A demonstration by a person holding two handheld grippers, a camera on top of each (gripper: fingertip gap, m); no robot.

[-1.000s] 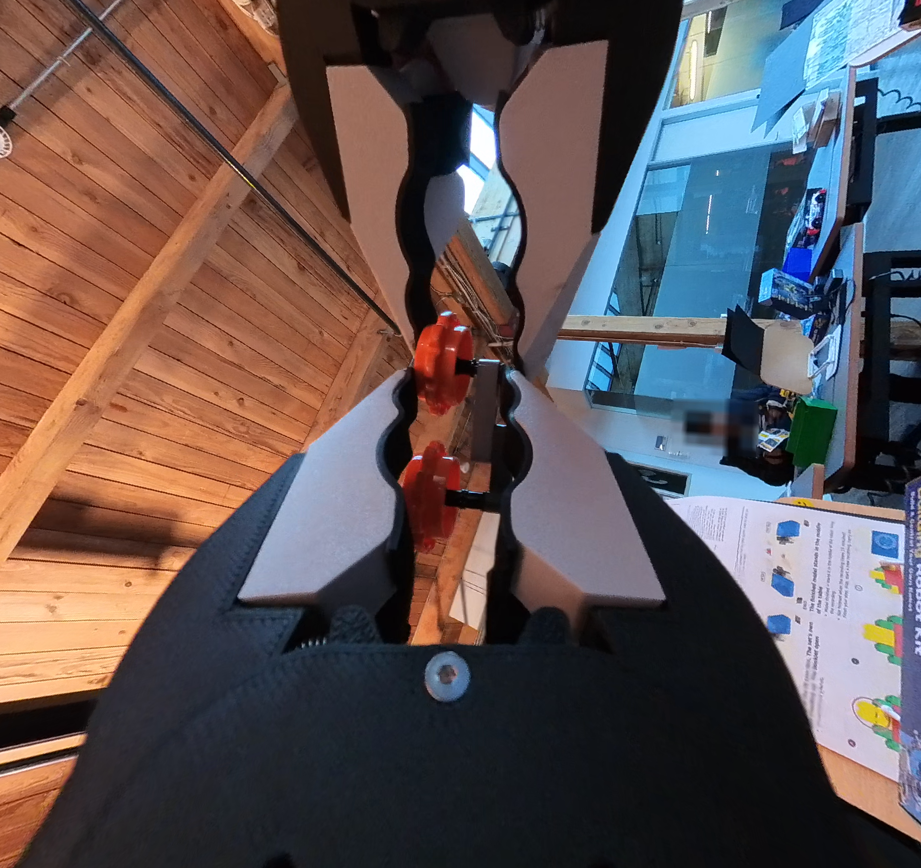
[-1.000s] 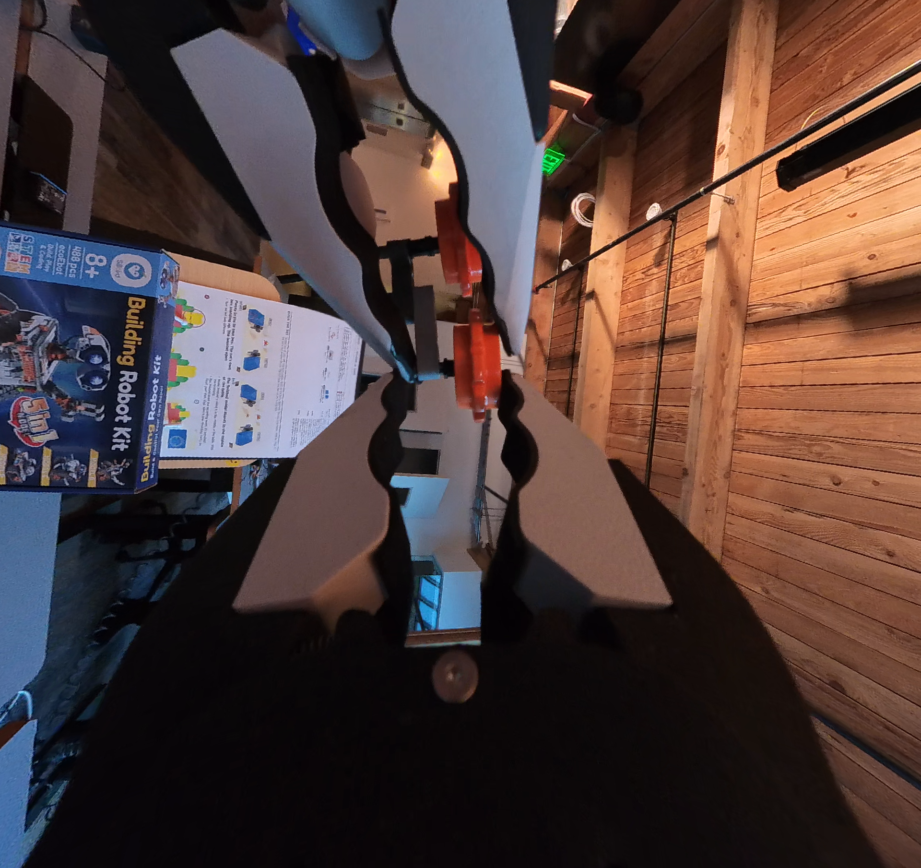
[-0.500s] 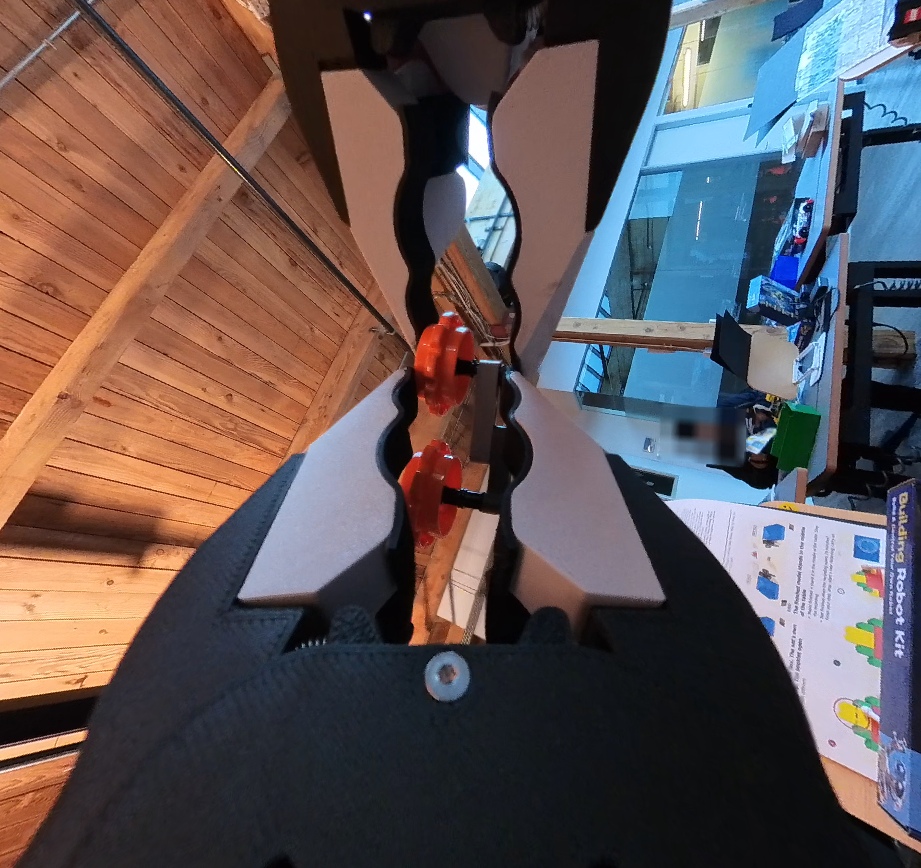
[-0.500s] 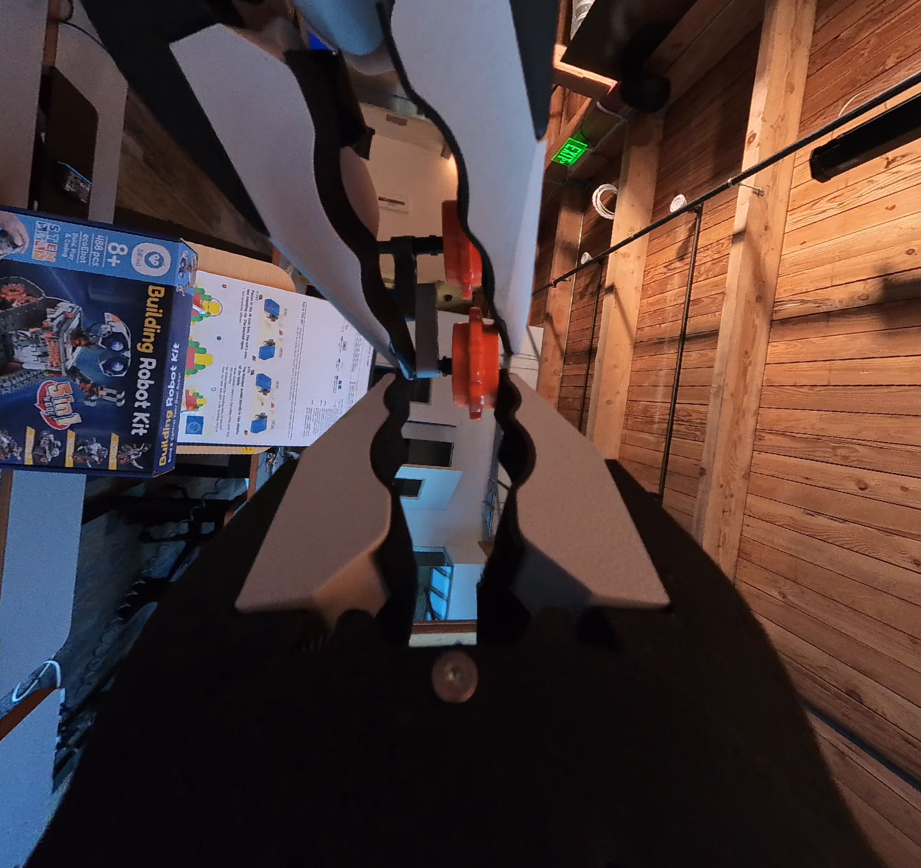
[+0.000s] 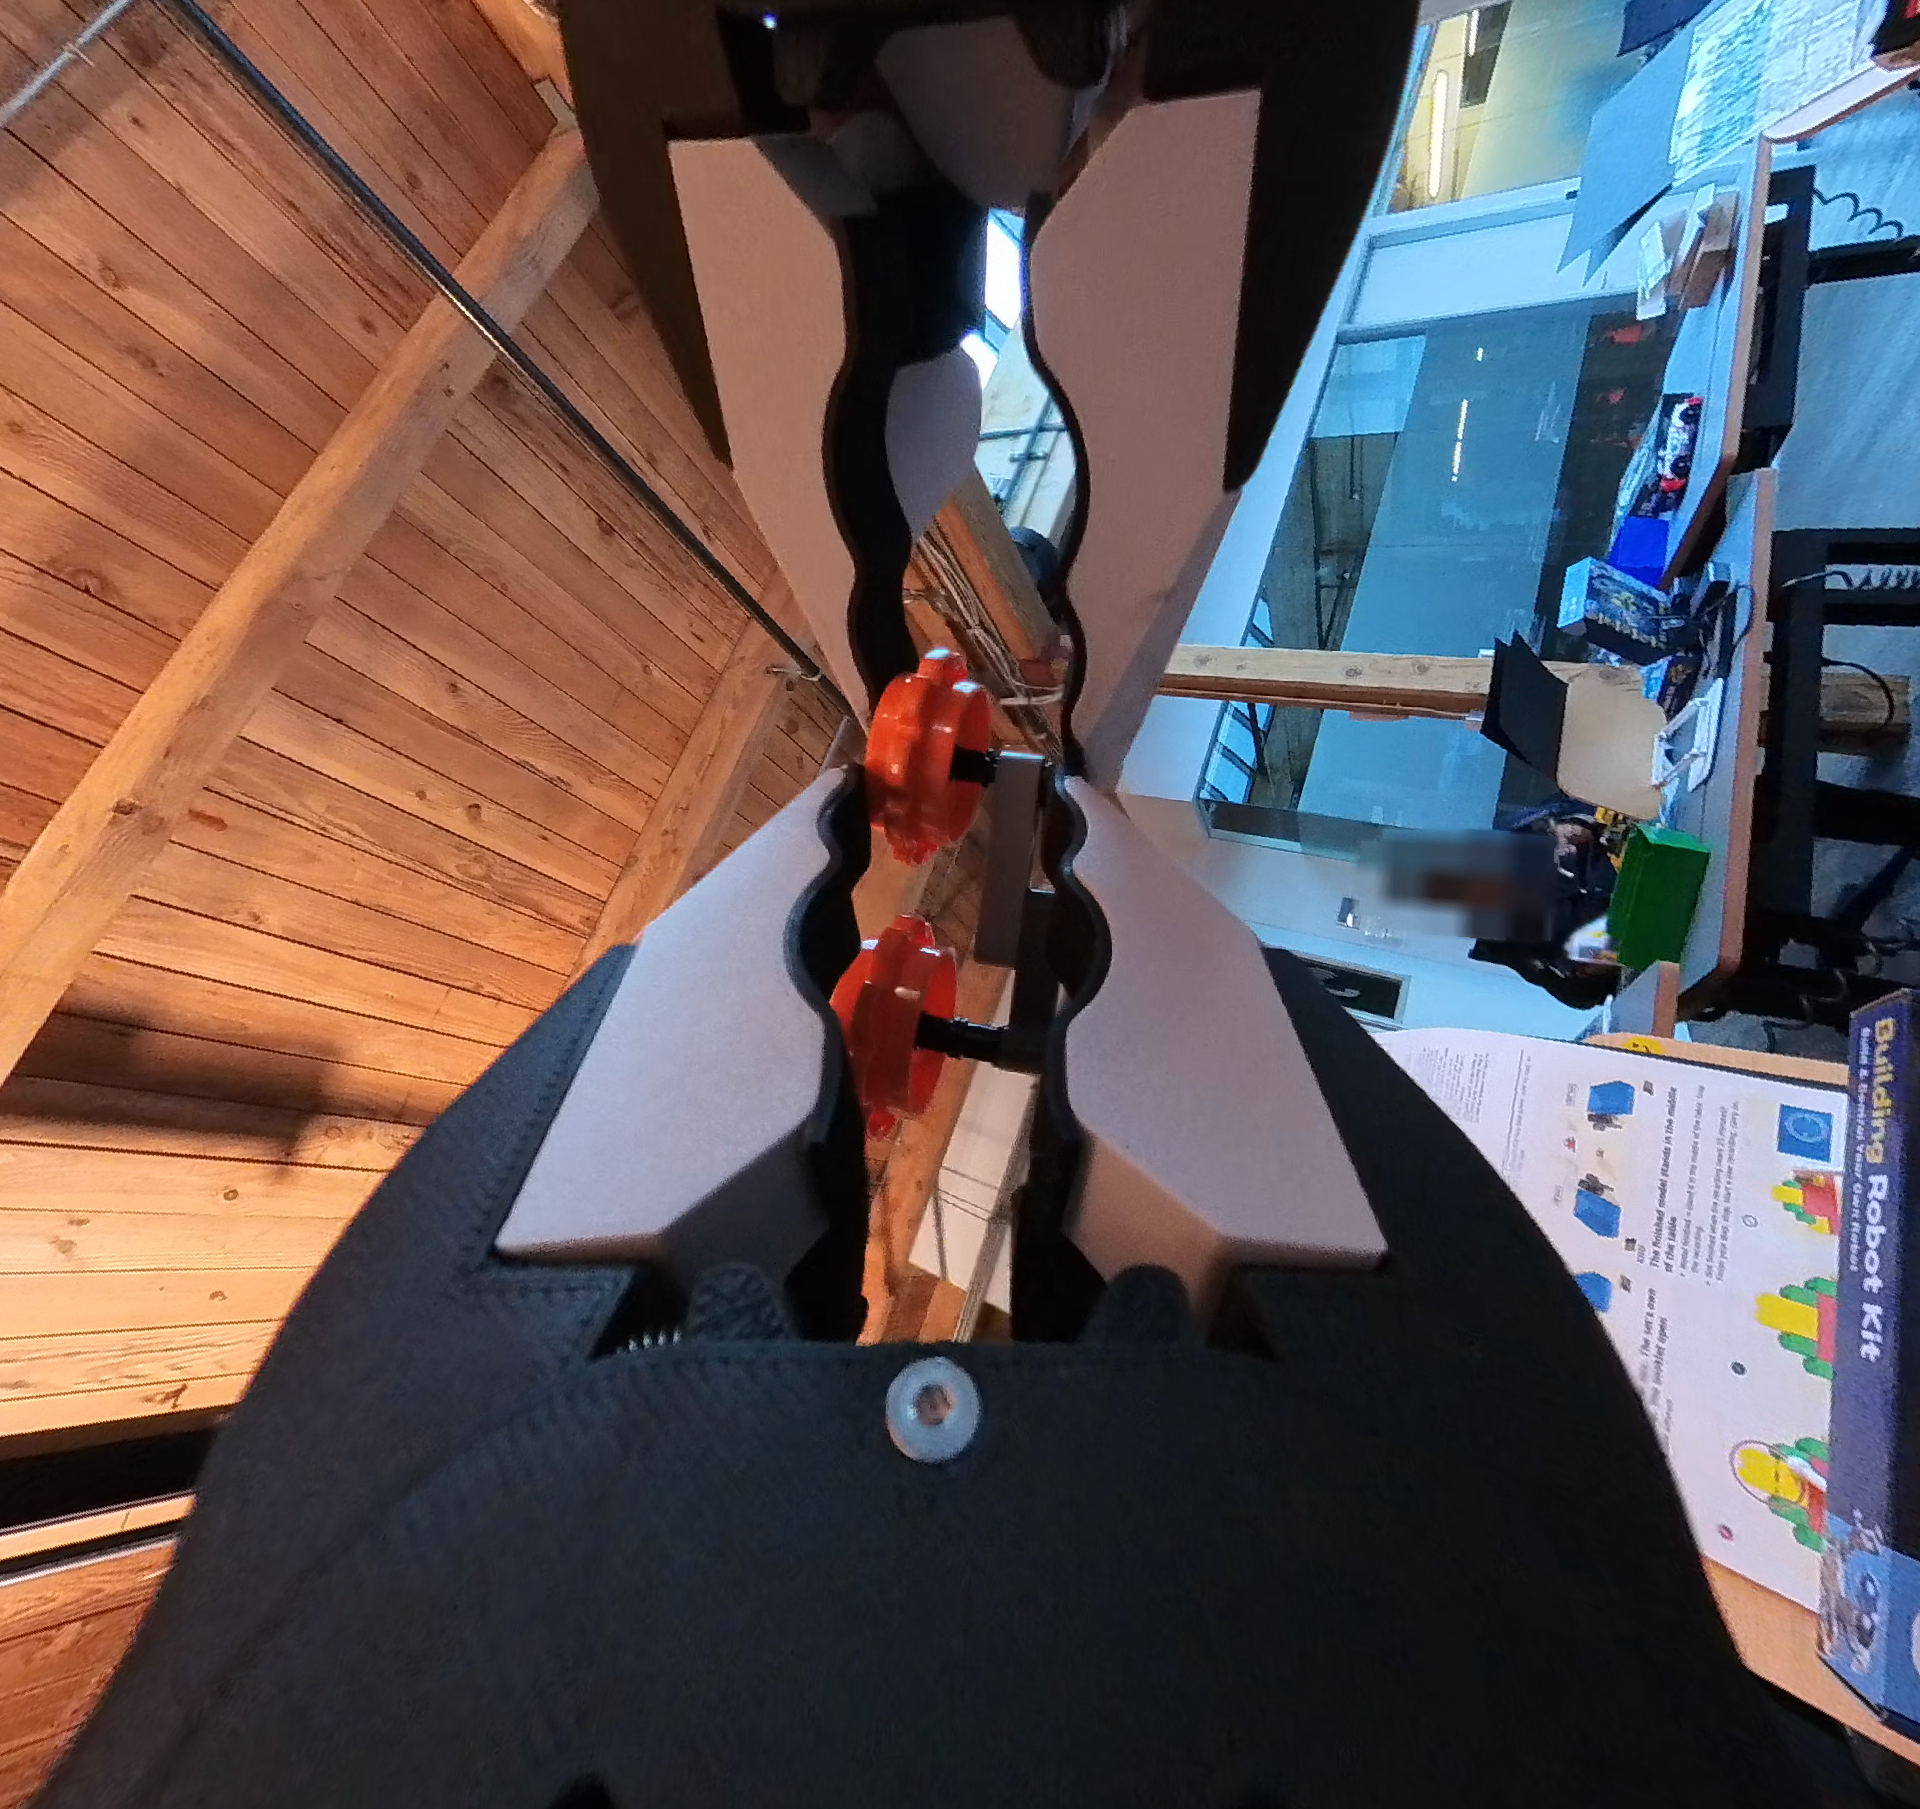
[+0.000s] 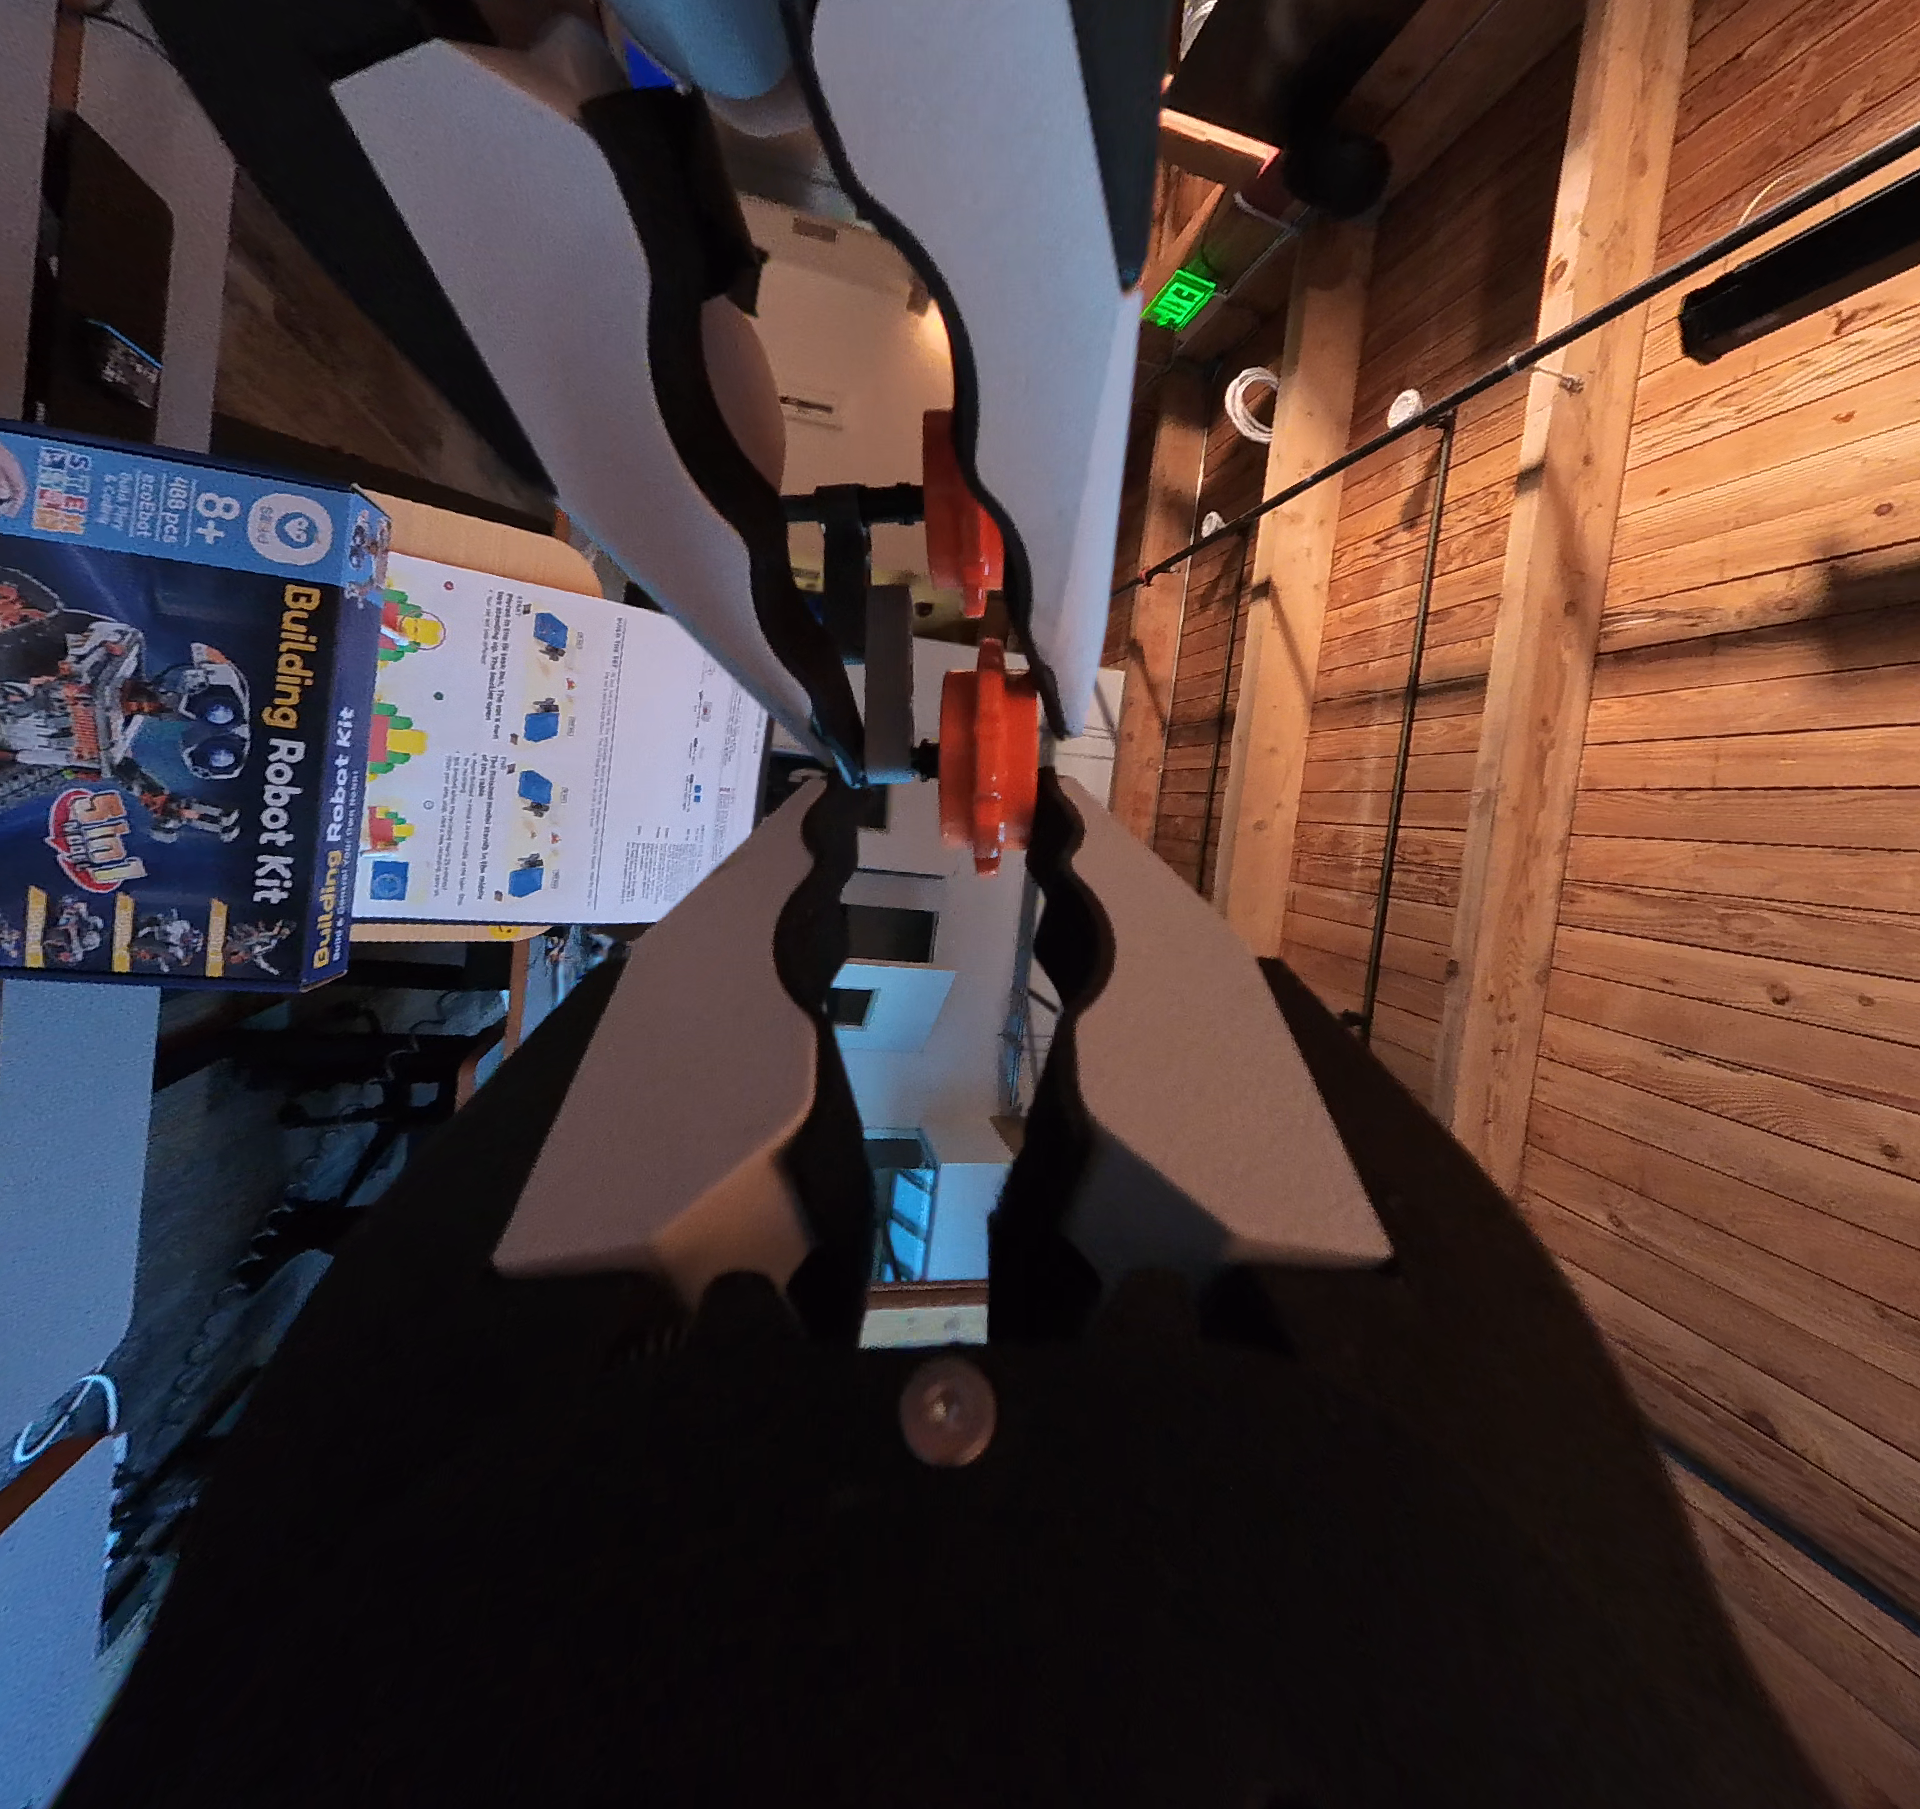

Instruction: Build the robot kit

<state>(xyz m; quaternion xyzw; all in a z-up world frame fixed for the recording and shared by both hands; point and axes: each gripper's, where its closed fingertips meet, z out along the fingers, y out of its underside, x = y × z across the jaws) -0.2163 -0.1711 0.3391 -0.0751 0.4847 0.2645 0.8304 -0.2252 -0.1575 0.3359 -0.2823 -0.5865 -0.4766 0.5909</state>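
A small assembly hangs between two grippers that face each other tip to tip: a grey beam with two orange gears on black axles. My left gripper is shut on it, with the lower gear and the beam between its fingers. My right gripper comes in from the top of the left wrist view. In the right wrist view, my right gripper pinches the near end at the orange gear and grey beam. The left gripper holds the far part.
A blue kit box and a printed instruction sheet lie on a wooden tabletop; both also show in the left wrist view. Wooden plank walls with beams fill one side. Desks with clutter and a green box stand farther off.
Both grippers have turned slightly together with the assembly between them. The box and sheet have shifted in both views. Neither grip has changed.
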